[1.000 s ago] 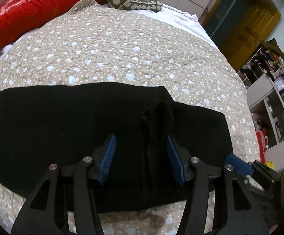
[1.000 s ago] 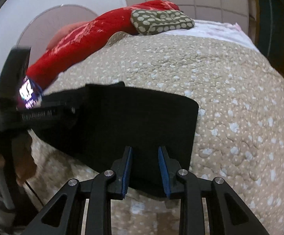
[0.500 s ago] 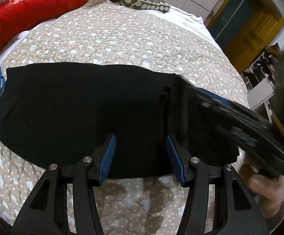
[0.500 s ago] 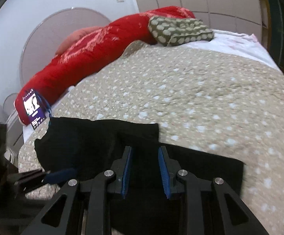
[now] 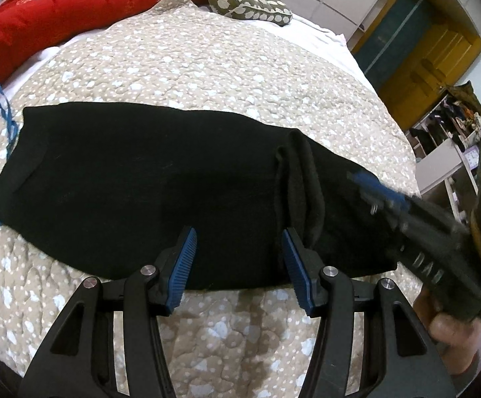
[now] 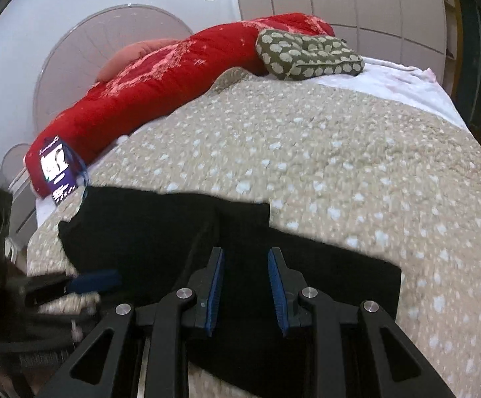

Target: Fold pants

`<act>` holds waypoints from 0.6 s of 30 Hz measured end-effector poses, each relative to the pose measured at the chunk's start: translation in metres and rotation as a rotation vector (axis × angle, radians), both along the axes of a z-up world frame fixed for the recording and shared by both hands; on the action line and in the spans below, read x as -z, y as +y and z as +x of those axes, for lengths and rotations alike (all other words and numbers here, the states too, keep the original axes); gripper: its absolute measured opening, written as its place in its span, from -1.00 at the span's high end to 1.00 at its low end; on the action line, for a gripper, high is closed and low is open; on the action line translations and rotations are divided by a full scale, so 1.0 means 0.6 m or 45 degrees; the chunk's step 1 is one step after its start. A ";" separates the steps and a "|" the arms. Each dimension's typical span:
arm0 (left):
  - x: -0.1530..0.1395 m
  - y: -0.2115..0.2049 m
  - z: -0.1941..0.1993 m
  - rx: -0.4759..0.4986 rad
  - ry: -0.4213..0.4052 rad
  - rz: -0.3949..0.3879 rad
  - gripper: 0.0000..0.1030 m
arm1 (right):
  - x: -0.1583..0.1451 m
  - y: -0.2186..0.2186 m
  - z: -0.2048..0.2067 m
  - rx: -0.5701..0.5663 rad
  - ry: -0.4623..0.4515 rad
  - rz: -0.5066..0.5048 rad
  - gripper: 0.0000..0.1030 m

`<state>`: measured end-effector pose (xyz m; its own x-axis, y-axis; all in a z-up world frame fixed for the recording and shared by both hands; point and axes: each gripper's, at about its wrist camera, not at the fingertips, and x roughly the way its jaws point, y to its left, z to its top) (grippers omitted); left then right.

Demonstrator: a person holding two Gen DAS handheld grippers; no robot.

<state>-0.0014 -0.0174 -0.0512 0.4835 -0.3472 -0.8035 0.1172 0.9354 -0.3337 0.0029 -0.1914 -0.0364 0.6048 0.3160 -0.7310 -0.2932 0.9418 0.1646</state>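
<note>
Pants (image 5: 161, 179) are lying flat on the bed's beige spotted quilt (image 5: 207, 66), stretched crosswise just ahead of both tongs. I'm holding the left tongs (image 5: 239, 262) spread wide w/ nothing between the pads, hovering over the near edge of the fabric; a raised fold ridge is sitting just beyond the right-hand pad. Right tongs (image 6: 245, 285) are also parted & gripping nothing, hanging over the pants' right end; in the left cam they're blurring in from the right side. Red duvet (image 6: 161, 79) & olive pillow (image 6: 307, 54) are sitting far ahead.
</note>
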 end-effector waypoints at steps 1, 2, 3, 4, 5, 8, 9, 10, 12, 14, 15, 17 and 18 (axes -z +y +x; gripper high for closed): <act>-0.001 0.002 -0.003 -0.002 -0.003 -0.008 -0.27 | 0.008 0.000 -0.004 0.004 0.014 -0.008 0.49; -0.001 0.004 -0.005 -0.005 -0.005 -0.017 -0.32 | 0.024 0.001 -0.005 0.014 0.042 -0.018 0.49; -0.002 0.006 -0.009 -0.012 -0.005 -0.030 -0.34 | 0.037 0.002 -0.004 0.018 0.069 -0.021 0.49; -0.003 0.008 -0.012 -0.014 -0.001 -0.028 -0.34 | 0.049 0.006 -0.002 0.022 0.086 -0.024 0.49; -0.004 0.008 -0.013 -0.013 0.001 -0.024 -0.34 | 0.051 0.009 -0.005 0.030 0.060 -0.036 0.49; -0.010 0.014 -0.022 -0.013 0.006 -0.010 -0.34 | 0.039 0.013 -0.007 0.018 0.066 -0.043 0.49; -0.013 0.018 -0.026 -0.018 0.004 -0.015 -0.34 | 0.034 0.014 -0.008 0.012 0.069 -0.026 0.49; -0.018 0.027 -0.032 -0.028 -0.002 -0.026 -0.34 | 0.030 0.013 -0.010 0.009 0.066 -0.010 0.49; -0.025 0.043 -0.043 -0.047 -0.012 -0.037 -0.34 | 0.017 0.016 -0.016 0.009 0.041 -0.002 0.49; -0.029 0.063 -0.054 -0.075 -0.018 -0.040 -0.34 | 0.009 0.019 -0.022 0.001 0.027 0.007 0.49; -0.031 0.074 -0.059 -0.090 -0.023 -0.039 -0.34 | 0.007 0.021 -0.024 -0.007 0.025 0.014 0.49; -0.029 0.099 -0.070 -0.133 -0.028 -0.037 -0.34 | 0.011 0.027 -0.024 -0.010 0.028 0.016 0.49; -0.025 0.115 -0.074 -0.161 -0.020 -0.044 -0.34 | 0.016 0.029 -0.023 -0.013 0.036 0.019 0.49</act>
